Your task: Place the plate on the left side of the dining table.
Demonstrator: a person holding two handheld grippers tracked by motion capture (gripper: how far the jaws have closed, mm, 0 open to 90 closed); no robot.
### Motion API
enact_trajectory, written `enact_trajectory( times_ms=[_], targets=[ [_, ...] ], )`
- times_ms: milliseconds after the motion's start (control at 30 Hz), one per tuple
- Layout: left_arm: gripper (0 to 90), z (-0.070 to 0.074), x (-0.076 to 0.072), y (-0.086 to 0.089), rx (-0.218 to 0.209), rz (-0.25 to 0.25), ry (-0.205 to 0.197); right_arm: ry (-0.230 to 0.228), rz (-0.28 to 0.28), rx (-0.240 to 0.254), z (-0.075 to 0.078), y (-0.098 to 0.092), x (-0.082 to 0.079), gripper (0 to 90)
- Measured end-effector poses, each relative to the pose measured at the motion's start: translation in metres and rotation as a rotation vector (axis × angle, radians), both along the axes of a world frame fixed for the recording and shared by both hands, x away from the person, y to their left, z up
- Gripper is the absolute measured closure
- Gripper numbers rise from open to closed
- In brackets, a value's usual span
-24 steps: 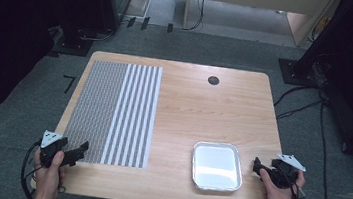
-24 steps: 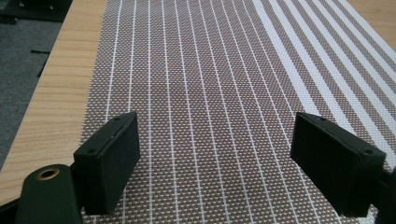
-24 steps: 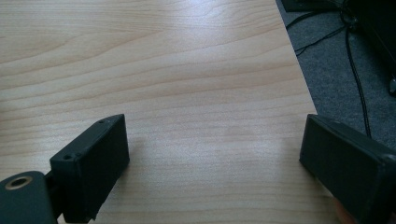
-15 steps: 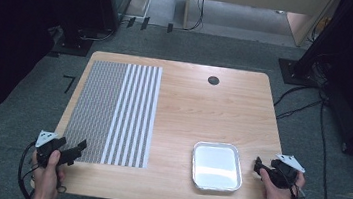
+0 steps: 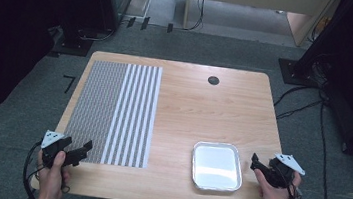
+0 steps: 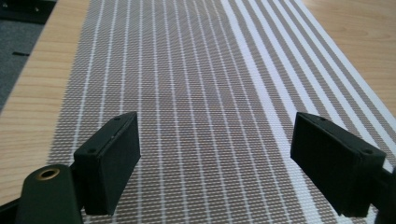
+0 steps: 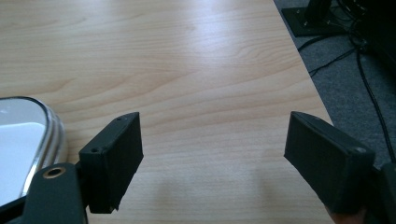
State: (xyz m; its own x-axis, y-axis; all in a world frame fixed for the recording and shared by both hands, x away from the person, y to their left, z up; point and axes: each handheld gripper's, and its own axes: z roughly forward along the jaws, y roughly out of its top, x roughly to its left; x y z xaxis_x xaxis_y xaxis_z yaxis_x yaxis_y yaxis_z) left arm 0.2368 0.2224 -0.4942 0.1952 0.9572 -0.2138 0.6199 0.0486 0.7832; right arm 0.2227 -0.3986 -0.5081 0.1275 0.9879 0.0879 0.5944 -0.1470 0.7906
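Observation:
A striped woven placemat [image 5: 115,111] lies flat on the left half of the wooden table [image 5: 199,107]. My left gripper [image 5: 79,151] hovers at the mat's near left corner, open, with nothing between its jaws; in the left gripper view the placemat [image 6: 196,93] stretches away between them. A shiny metal tray [image 5: 216,166] sits empty near the front right. My right gripper [image 5: 256,165] is just right of the tray, open and empty, over bare wood. The tray's rim [image 7: 51,135] shows at the left edge of the right gripper view.
A small black round grommet [image 5: 213,80] sits in the table near the far edge. Grey carpet surrounds the table, with cables [image 5: 304,109] trailing on the floor at the right and dark equipment stands at the back.
Both hands have shifted only slightly; the left gripper drifted a touch toward the front edge. Mat and tray have not moved.

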Motion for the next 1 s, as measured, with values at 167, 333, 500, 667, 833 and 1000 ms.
enact_trajectory(
  times_ms=[167, 333, 500, 667, 833, 1000],
  targets=[
    [16.0, 0.001, -0.001, -0.008, 0.008, -0.016, -0.002, -0.021, 0.005, 0.013, 0.003, 0.003, -0.001, 21.7],
    [16.0, 0.003, -0.001, -0.019, 0.017, -0.02, -0.008, -0.048, 0.008, 0.023, 0.008, 0.007, -0.004, 27.1],
    [16.0, 0.006, -0.004, -0.035, 0.058, -0.037, -0.021, -0.063, 0.025, 0.028, 0.011, 0.01, -0.005, 28.6],
    [16.0, 0.007, -0.004, -0.058, 0.073, -0.082, -0.025, -0.065, 0.055, 0.029, 0.012, 0.014, -0.005, 29.2],
    [16.0, 0.011, -0.004, -0.077, 0.073, -0.115, -0.036, -0.068, 0.094, 0.022, 0.012, 0.018, -0.007, 36.7],
    [16.1, 0.014, -0.002, -0.092, 0.06, -0.141, -0.042, -0.089, 0.097, 0.044, 0.014, 0.016, -0.008, 38.7]
  ],
)
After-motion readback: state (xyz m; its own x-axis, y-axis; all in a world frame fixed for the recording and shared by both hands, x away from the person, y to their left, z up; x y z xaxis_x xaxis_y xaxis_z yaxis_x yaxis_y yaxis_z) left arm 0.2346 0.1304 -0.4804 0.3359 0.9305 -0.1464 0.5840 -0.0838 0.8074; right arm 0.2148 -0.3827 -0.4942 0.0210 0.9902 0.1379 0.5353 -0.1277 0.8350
